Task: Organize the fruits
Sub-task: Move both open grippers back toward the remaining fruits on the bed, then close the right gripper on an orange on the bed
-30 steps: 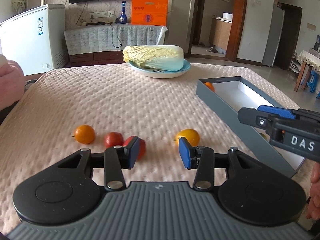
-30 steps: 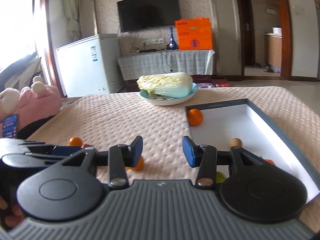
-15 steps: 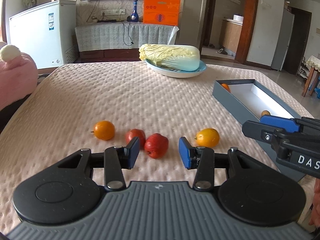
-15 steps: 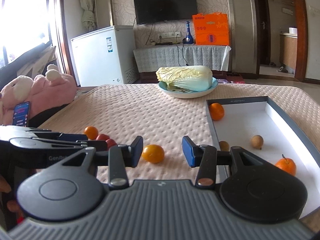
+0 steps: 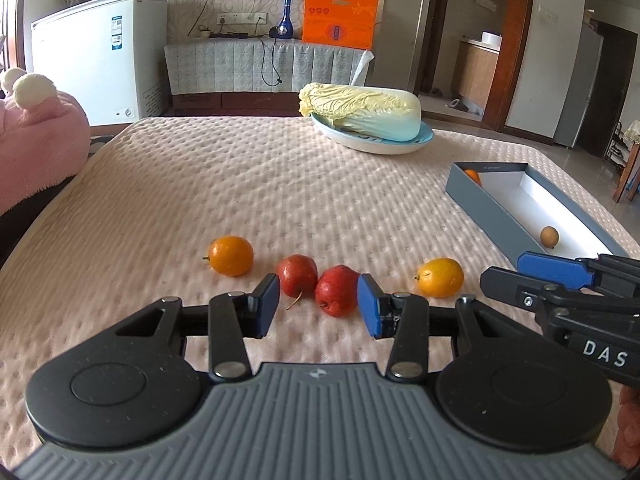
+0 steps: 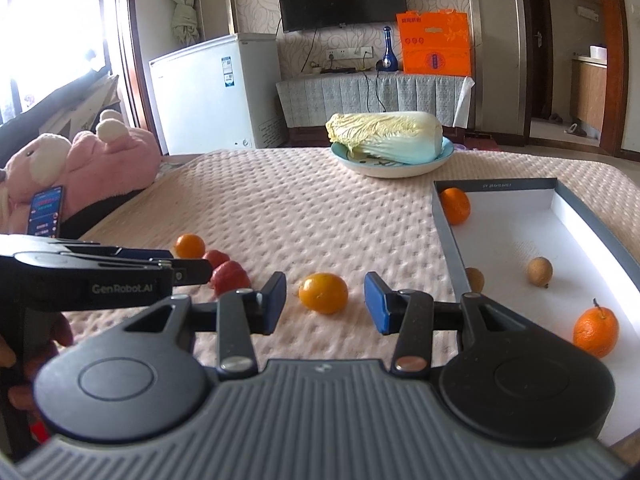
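Observation:
On the pink quilted cover lie an orange (image 5: 231,255), two red fruits (image 5: 297,275) (image 5: 337,290) and a yellow-orange fruit (image 5: 440,277) in a loose row. My left gripper (image 5: 318,306) is open and hovers just short of the two red fruits, nothing between its pads. My right gripper (image 6: 325,302) is open too, with the yellow-orange fruit (image 6: 323,293) lying just beyond its fingertips. To the right sits a grey box (image 6: 448,232) with a white floor, holding two oranges (image 6: 455,205) (image 6: 595,332) and two small brown fruits (image 6: 539,271) (image 6: 475,279).
A Chinese cabbage (image 5: 362,111) rests on a blue-rimmed plate (image 5: 424,141) at the far side of the cover. A pink plush toy (image 6: 86,164) and a phone (image 6: 46,216) sit at the left edge. A white freezer (image 5: 96,52) stands behind.
Both views have swung so the loose fruits now lie ahead of the fingertips: the red pair before the left gripper, the yellow-orange fruit before the right. Neither gripper's opening has changed.

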### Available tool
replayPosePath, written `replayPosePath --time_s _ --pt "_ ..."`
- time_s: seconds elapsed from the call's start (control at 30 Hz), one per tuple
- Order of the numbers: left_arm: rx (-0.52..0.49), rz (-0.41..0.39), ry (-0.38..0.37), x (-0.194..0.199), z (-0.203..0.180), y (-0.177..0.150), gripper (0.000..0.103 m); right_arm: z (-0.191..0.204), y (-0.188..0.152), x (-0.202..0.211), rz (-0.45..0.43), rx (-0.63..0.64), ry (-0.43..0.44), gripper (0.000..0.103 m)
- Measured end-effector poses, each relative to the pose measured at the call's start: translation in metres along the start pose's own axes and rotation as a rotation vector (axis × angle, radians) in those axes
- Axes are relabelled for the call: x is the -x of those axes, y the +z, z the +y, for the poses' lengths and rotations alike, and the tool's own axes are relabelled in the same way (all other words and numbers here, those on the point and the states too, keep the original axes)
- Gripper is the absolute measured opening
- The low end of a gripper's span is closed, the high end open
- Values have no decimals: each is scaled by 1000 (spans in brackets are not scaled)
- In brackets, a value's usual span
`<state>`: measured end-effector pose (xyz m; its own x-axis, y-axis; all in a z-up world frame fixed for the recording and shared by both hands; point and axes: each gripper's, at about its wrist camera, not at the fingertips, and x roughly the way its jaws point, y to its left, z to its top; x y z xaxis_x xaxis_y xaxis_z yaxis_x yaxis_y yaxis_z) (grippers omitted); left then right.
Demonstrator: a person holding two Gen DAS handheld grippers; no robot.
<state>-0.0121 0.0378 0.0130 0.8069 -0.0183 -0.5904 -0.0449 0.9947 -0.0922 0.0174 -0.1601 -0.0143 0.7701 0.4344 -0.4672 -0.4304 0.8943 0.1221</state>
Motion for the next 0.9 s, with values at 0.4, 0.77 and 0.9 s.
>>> replayPosePath --time_s 0.4,0.77,0.9 --pt "7 24 -23 -10 3 -2 49 7 -4 -23 69 28 -37 45" --pt "4 18 -45 -10 -1 2 49 5 -5 -47 105 23 -63 46" --pt "9 16 -50 -10 1 3 49 7 -5 -52 103 21 -53 46"
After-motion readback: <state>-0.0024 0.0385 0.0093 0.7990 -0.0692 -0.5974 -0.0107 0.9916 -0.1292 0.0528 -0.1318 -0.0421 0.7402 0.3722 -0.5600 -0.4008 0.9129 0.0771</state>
